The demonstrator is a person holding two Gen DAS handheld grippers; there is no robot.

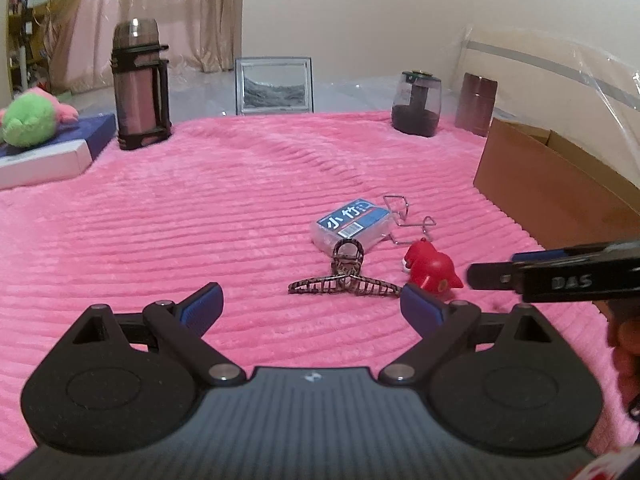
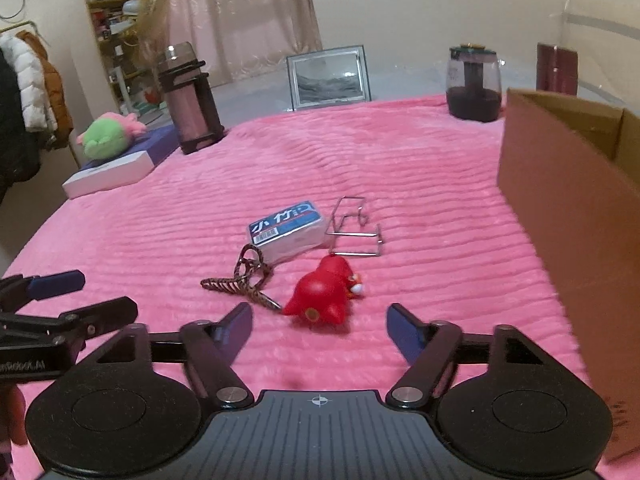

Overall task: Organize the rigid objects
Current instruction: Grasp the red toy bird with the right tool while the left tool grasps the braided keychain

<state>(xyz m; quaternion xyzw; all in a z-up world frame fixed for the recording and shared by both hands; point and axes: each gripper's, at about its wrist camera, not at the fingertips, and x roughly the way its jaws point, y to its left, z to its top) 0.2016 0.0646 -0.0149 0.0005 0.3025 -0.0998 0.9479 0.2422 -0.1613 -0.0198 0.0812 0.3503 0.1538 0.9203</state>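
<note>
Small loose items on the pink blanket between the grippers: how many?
4: tortoiseshell hair claw nearest, red plastic figure right of it, clear blue-labelled box behind, wire puzzle beside the box.

- The cardboard box (image 2: 568,216), right of the right gripper's fingers (image 2: 404,330), runs off the picture's edge; its inside is hidden.
- The right gripper (image 1: 480,276) enters the left wrist view from the right edge, its body cut off.
- The red toy (image 2: 324,292) ahead of those fingers is slightly blurred.
- The small print on the clear plastic box (image 1: 352,226) is too small to read.
</note>
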